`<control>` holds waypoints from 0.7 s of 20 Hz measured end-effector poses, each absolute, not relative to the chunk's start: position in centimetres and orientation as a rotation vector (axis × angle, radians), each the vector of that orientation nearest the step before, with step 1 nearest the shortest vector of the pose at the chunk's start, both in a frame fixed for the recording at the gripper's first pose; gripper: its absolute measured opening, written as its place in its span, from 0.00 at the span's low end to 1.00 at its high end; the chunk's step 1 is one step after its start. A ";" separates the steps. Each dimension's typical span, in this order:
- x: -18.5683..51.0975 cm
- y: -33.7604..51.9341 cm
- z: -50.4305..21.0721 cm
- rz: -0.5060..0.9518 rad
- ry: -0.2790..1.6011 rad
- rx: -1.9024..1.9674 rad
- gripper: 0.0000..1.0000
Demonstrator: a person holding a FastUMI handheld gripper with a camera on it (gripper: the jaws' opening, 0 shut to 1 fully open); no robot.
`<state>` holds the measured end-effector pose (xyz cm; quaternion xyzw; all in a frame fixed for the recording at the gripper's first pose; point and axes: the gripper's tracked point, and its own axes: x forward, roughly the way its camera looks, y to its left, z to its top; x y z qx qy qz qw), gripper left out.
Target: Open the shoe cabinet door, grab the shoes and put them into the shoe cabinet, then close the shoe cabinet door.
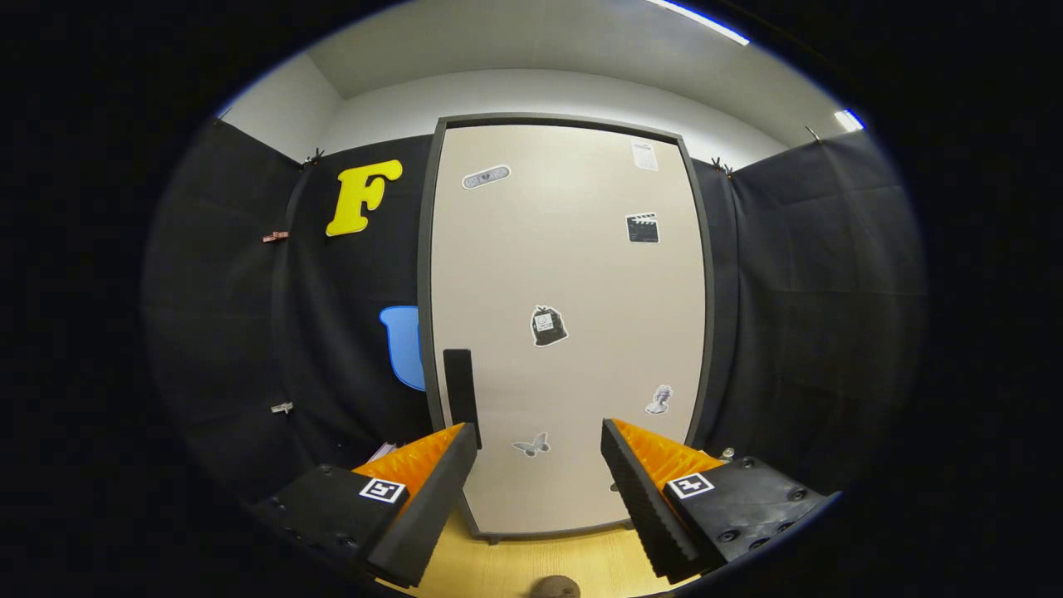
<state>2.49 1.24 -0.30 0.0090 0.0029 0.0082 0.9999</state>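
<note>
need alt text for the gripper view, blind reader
The open gripper faces a closed, sticker-dotted beige shoe cabinet door, its fingers empty and apart. A dark vertical handle sits near the door's left edge, just above one fingertip. The cabinet stands on a wooden floor.

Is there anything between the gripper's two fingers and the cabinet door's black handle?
No. In the gripper view the hand-held gripper is open, and the black handle sits just beyond one finger on the closed shoe cabinet door; the stretch between is bare.
</note>
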 end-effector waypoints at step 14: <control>10.2 8.0 -2.8 0.059 0.049 0.043 0.98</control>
